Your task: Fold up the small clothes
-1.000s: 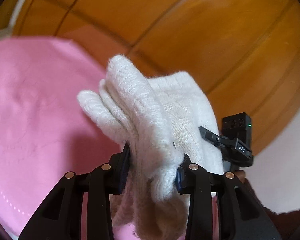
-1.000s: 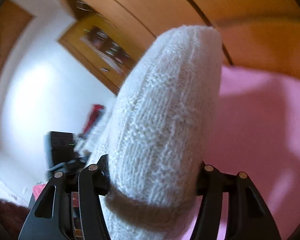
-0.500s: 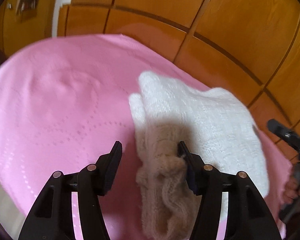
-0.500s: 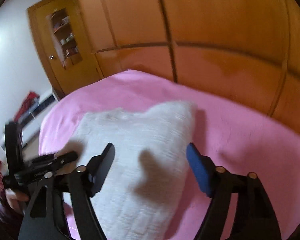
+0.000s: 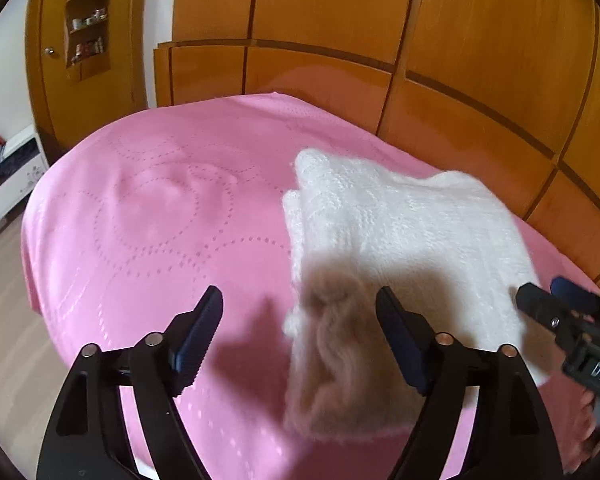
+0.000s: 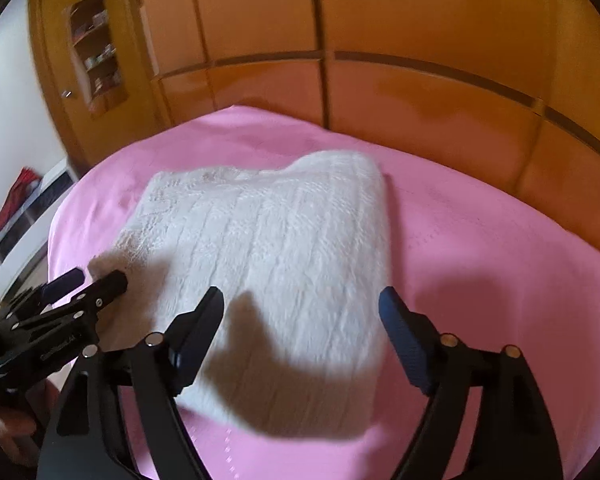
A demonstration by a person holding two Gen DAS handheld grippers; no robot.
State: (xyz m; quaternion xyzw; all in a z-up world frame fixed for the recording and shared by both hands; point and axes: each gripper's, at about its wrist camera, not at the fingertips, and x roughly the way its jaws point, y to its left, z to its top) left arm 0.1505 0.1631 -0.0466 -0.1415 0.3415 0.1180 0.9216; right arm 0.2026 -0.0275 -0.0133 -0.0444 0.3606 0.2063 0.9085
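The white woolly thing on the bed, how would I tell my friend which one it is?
Find the pink bedspread in front of the wooden wardrobe doors. The white knitted garment lies folded flat on it, the only fluffy, ribbed, white thing there.

Two wrist fisheyes, both angled down over a pink bed.

Left wrist view: mounted behind the left tongs (image 5: pixel 298 320), looking forward and downward along the two fingers, close above the pink bedspread (image 5: pixel 148 216), facing the wooden wardrobe doors (image 5: pixel 480 40); white knitted garment (image 5: pixel 400 220) right of centre, right tongs (image 5: pixel 556 308) poking in at the right edge. Right wrist view: mounted behind the right tongs (image 6: pixel 300 316), same downward tilt, equally near, garment (image 6: pixel 268 240) centred, left tongs (image 6: pixel 88 280) entering from the left edge. Shared by both: garment, bedspread (image 6: pixel 480 240), wardrobe doors (image 6: pixel 420 12), shelf niche (image 5: pixel 86 20) at upper left.
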